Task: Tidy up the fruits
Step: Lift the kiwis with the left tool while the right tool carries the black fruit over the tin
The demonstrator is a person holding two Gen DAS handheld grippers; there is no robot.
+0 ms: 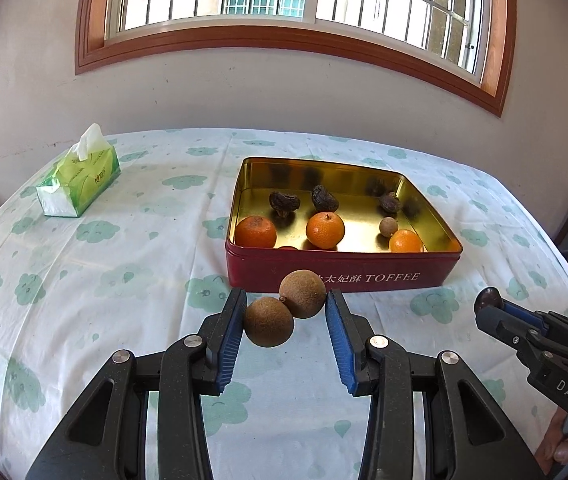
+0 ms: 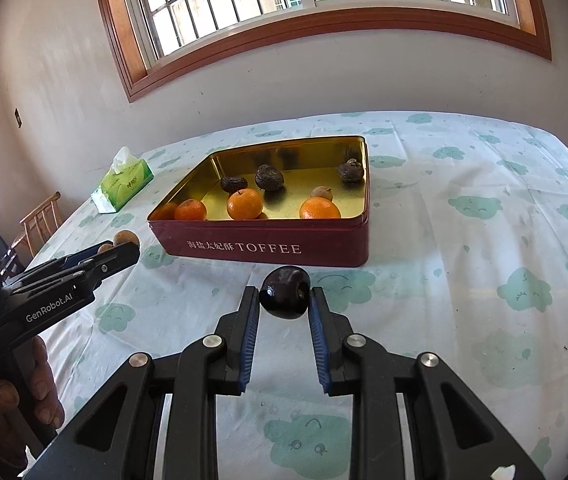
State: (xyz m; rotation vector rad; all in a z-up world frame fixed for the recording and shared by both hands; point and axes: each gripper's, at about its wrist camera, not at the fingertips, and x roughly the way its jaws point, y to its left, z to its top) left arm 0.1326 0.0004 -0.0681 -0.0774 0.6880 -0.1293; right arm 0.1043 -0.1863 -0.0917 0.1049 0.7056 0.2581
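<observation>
A pair of joined brown longans (image 1: 281, 312) hangs pinched between the blue pads of the left tongs (image 1: 286, 320), lifted clear of the surface (image 1: 123, 264) just in front of a red toffee tin (image 1: 344, 268). To the right, the right tongs (image 2: 284, 300) are pressed together on a dark, glossy round fruit (image 2: 285, 292), also held above the cloth near the tin's front wall. Inside the tin's gold interior lie several oranges (image 1: 325, 230), three dark wrinkled fruits (image 1: 284, 202) and one more small brown longan (image 1: 388, 226). The surface wears a white cloth printed with pale green cloud-like figures, creased in long folds. A green tissue box (image 1: 79, 182), one sheet poking up, sits well apart toward the far left corner. Behind, a plain pale wall carries a wide wood-framed window (image 1: 284, 8) with a barred grille, daylight pouring through. A wooden chair (image 2: 39, 220) stands at the left edge of the surface, and a person's hand (image 2: 43, 388) grips the left handle.
</observation>
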